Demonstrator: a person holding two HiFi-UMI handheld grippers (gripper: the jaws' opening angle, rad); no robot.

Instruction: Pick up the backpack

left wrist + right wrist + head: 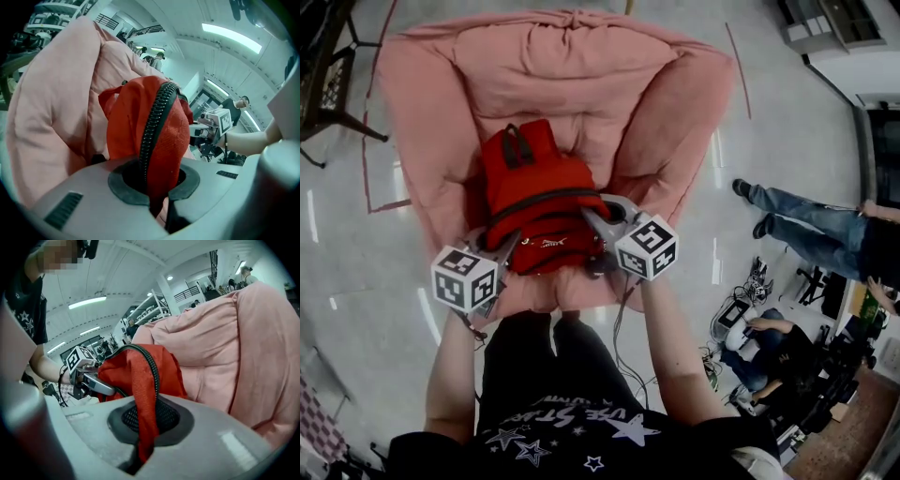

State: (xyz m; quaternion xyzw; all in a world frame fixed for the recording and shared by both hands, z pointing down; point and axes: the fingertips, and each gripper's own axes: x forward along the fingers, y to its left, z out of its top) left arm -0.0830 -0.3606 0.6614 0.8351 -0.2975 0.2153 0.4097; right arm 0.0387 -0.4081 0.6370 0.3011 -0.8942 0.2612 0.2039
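A red backpack (539,199) with a black zipper rests on the seat of a pink padded chair (553,66). My left gripper (502,246) is shut on the backpack's near left side, red fabric and zipper (152,136) pinched between its jaws. At the near right side my right gripper (598,225) is shut on a fold of red fabric (140,399). The backpack's top handle (517,142) points toward the chair back. Each gripper appears in the other's view: the right gripper (208,131), the left gripper (91,380).
The pink chair's thick arms (675,122) flank the backpack on both sides. A dark chair frame (328,84) stands at the far left. A person in jeans (811,220) and another crouching person (778,352) are on the floor to the right, among cables and gear.
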